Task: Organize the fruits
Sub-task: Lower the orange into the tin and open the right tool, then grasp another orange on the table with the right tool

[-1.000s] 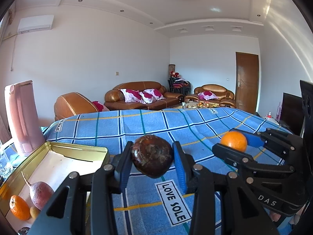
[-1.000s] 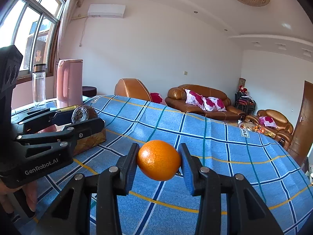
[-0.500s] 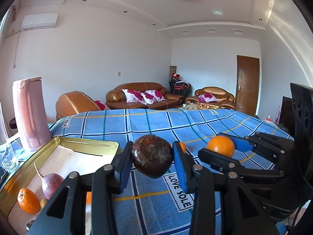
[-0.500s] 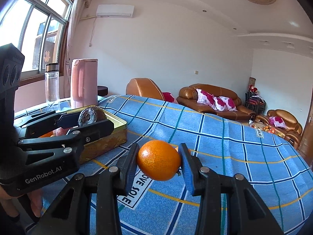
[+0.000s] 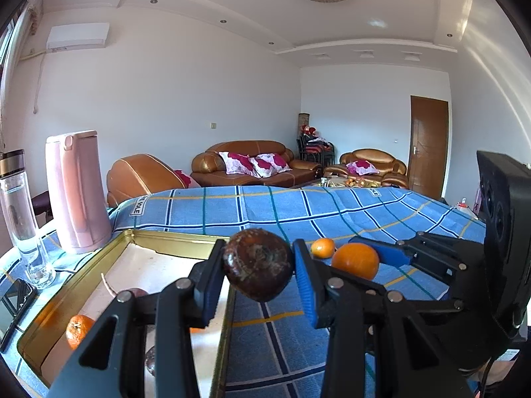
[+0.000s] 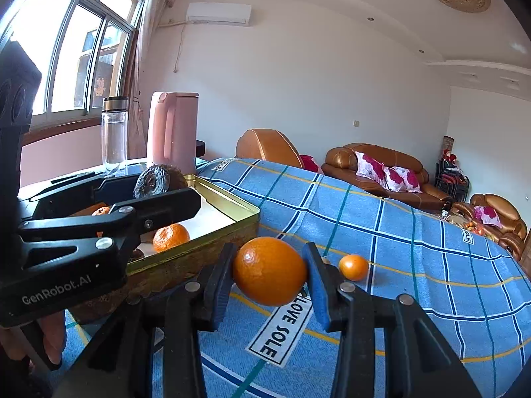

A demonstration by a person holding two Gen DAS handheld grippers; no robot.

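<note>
Left tongs (image 5: 259, 265) clamped on dark brown fruit (image 5: 258, 263) — right tongs (image 6: 269, 270) gripping orange (image 6: 269, 270), gold tin (image 6: 232, 209) beside.

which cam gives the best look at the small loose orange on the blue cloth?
Right wrist. The small orange sits whole on the checked cloth, just right of the right hand-held gripper and its held orange. The left wrist view shows it smaller, low side clipped by that held orange.

Shiny gold metal tin (image 5: 156, 242), matt checked cloth (image 6: 381, 232)
</note>
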